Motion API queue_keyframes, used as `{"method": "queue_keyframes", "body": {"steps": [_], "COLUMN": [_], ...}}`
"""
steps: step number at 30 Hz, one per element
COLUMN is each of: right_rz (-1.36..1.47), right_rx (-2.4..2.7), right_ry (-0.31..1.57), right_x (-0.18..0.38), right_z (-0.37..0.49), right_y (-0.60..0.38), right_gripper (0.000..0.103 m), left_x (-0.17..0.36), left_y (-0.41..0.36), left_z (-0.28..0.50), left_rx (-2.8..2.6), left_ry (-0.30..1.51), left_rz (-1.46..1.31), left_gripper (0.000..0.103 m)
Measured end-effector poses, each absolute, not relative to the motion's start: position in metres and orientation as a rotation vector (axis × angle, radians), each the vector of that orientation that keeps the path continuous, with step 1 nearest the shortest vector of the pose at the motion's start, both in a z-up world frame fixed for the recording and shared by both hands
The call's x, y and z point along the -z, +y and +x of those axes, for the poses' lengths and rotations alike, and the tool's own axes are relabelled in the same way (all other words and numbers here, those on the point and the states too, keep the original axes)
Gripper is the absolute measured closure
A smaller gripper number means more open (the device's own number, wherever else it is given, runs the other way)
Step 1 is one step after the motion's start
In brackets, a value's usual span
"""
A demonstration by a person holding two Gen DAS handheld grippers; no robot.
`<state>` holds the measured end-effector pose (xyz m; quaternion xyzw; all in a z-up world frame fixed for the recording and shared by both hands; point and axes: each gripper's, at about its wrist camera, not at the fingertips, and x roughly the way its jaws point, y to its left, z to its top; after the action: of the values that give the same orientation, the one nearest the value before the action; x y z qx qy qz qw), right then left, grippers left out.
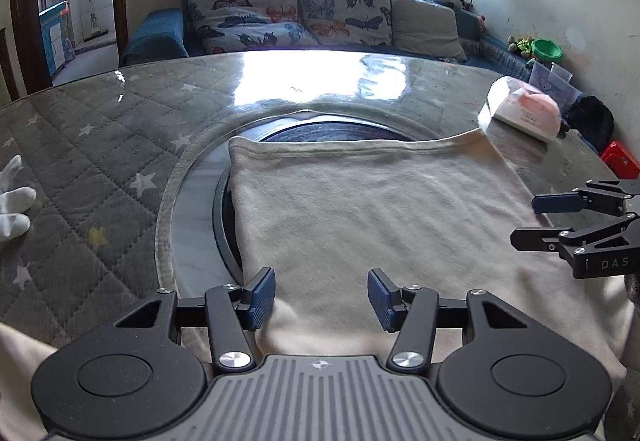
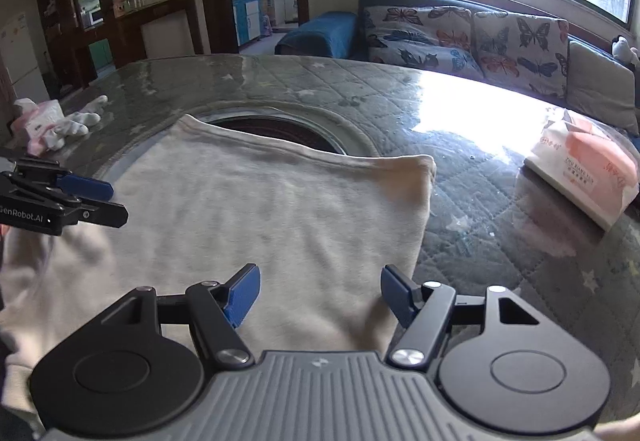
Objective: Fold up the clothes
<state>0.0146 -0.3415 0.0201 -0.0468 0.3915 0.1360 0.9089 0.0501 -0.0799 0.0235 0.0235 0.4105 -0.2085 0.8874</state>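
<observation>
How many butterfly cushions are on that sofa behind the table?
2. One butterfly cushion sits toward the sofa's left end, the other right beside it. A plain cushion follows; more may be hidden.

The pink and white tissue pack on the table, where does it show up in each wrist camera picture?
Left wrist view: the tissue pack lies at the upper right, beyond the far right corner of the cream garment.
Right wrist view: the tissue pack lies at the right edge, right of the garment, apart from it.
Shared landmark: the butterfly cushions on the sofa behind the table.
</observation>
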Motion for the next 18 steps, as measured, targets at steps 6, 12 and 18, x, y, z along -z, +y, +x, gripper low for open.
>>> {"method": "queue_keyframes", "body": {"steps": [6,12,18], "right_rz": [-0.134,-0.129,-0.098], "right_rx": [-0.281,-0.258,-0.226], "right_ry": [0.816,0.816,0.803], "right_x": [-0.018,-0.015,-0.013], "right_z": [0.045,0.078,0.088], "right_y": [-0.341,-0.343,-0.347], "right_gripper": [0.034,0.034,0.033], "left_x": [-0.023,-0.021,-0.020], "left_y": [-0.091,-0.096,-0.099], "left_z": [0.083,0.121,0.131], "left_rx": [0.439,0.416,0.396], "left_ry": [0.840,0.829,0.817], "left_rz": [0.083,0.068,0.068], "left_gripper": [0.048,0.048,0.048]}}
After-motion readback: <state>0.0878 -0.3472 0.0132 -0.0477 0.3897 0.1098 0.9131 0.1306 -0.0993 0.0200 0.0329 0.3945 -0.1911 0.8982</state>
